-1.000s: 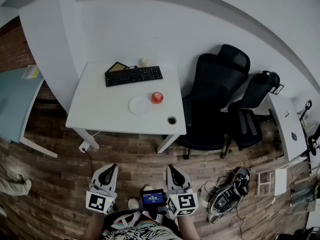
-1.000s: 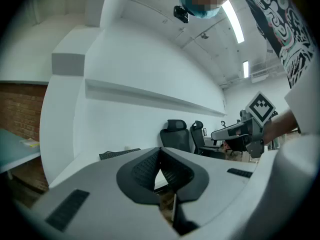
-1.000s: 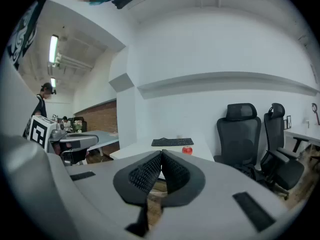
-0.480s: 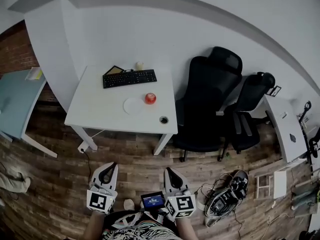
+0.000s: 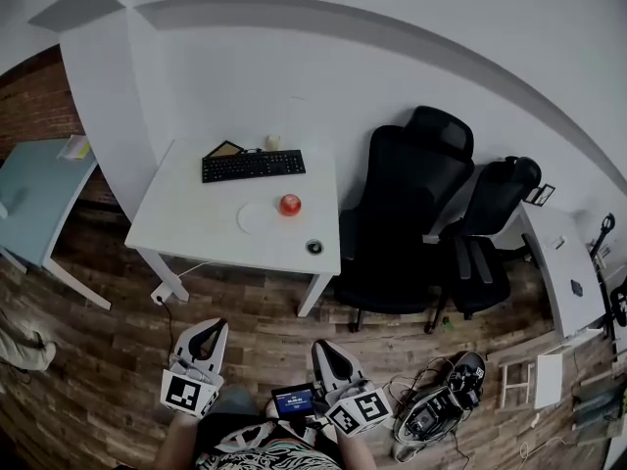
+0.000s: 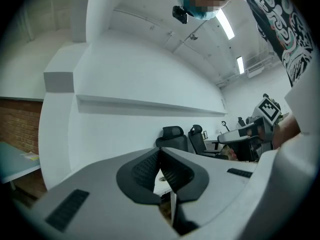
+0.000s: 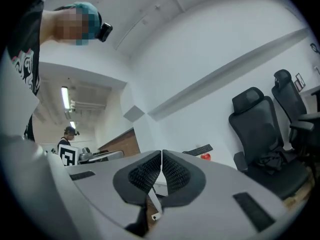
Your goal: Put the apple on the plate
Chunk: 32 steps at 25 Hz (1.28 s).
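A red apple [image 5: 290, 204] sits on the white desk [image 5: 186, 223], touching the right rim of a white plate [image 5: 259, 218]. The apple [image 7: 205, 157] also shows small and far in the right gripper view, beside the keyboard [image 7: 198, 150]. Both grippers hang low, well short of the desk, over the wooden floor. My left gripper [image 5: 209, 333] is shut with nothing in it, pads together [image 6: 160, 170]. My right gripper [image 5: 324, 352] is shut and empty too, its pads meeting [image 7: 161, 170].
A black keyboard [image 5: 253, 164] lies at the desk's back, with a small cup [image 5: 273, 142] behind it and a round dark item [image 5: 313, 247] near the front right corner. Two black office chairs [image 5: 407, 213] stand right of the desk. Cables and gear [image 5: 436, 409] lie on the floor at right.
The desk and chairs have shifted slightly up and left in the head view as the view moved. Both grippers have moved a little and stay shut; the right one has rolled.
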Motion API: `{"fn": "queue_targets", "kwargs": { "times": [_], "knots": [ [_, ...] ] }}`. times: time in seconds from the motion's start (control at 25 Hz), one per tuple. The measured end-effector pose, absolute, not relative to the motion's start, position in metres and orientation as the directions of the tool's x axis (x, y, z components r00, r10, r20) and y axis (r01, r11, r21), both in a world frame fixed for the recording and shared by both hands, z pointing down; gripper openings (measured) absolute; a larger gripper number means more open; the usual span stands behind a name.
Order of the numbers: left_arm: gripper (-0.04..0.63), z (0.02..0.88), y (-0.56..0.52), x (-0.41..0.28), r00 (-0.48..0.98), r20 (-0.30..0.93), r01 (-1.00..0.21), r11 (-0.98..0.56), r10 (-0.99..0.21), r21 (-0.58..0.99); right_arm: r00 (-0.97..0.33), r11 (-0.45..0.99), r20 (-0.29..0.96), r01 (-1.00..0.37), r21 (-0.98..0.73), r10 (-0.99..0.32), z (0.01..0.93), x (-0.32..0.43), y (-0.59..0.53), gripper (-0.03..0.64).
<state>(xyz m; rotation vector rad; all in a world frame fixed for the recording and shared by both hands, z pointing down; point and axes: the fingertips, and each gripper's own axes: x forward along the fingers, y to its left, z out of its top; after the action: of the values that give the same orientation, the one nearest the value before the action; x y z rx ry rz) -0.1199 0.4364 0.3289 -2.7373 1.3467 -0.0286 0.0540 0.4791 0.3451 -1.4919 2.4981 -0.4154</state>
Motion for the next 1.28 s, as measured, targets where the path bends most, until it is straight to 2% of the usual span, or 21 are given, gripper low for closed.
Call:
{"fn": "queue_targets", "kwargs": {
  "times": [0.2,0.44,0.64,0.84,1.28],
  "knots": [
    [0.015,0.342,0.42,-0.117,0.593,0.026,-0.798,-0.592,-0.805,-0.114,-0.453,0.431,0.014,-0.856,-0.284,-0.891,0.356,0.064,0.465,0.031],
    [0.015,0.347,0.377,-0.111,0.595,0.003,-0.802,-0.594,-0.804,-0.067,-0.424,0.404,0.052,-0.887,-0.222,-0.904,0.364,0.071,0.427,0.031],
    [0.015,0.36,0.321,-0.111,0.611,0.033,-0.787,-0.612,-0.791,-0.082,-0.4,0.375,0.083,-0.902,-0.214,-0.913,0.376,0.069,0.374,0.031],
    [0.015,0.35,0.244,-0.113,0.606,-0.02,-0.796,-0.605,-0.796,-0.035,-0.392,0.367,0.095,-0.906,-0.211,-0.915,0.377,0.061,0.303,0.031],
    [0.015,0.349,0.087,-0.13,0.653,0.0,-0.757,-0.652,-0.758,-0.027,-0.318,0.288,0.134,-0.936,-0.203,-0.939,0.375,0.05,0.149,0.031]
  ]
}}
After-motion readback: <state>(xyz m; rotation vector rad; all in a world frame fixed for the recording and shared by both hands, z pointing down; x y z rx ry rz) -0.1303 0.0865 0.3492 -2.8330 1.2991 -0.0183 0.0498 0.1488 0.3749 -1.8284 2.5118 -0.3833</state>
